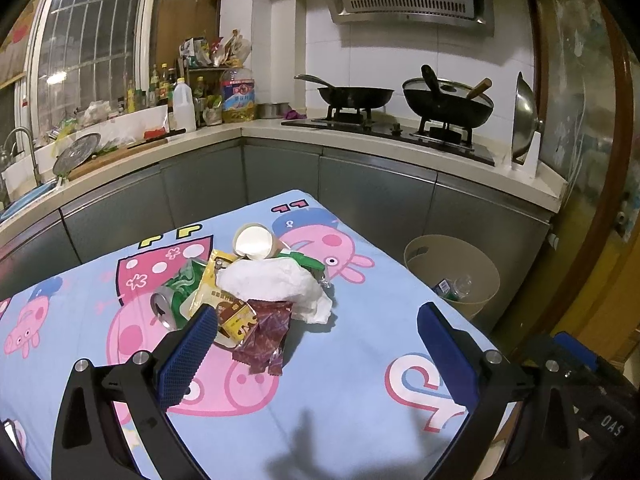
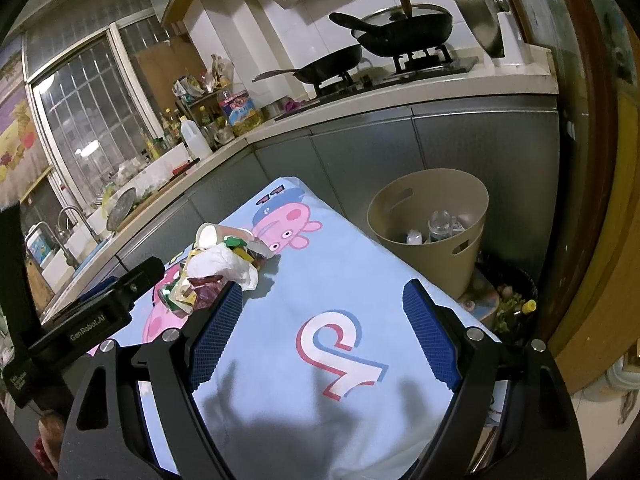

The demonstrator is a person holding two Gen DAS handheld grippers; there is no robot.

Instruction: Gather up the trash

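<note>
A heap of trash lies mid-table on the blue pig-print cloth: a tipped paper cup, crumpled white paper, a maroon wrapper, a yellow wrapper, a green wrapper and a drink can. My left gripper stands open just short of the heap, its left pad beside the yellow and maroon wrappers. The right wrist view shows the heap ahead to the left. My right gripper is open over bare cloth. A beige bin stands off the table's right side.
The beige bin holds a clear bottle and small items. A dark container of food scraps sits on the floor beside it. Grey cabinets, a cluttered counter and a stove with two pans lie beyond the table. A wooden door frame stands at right.
</note>
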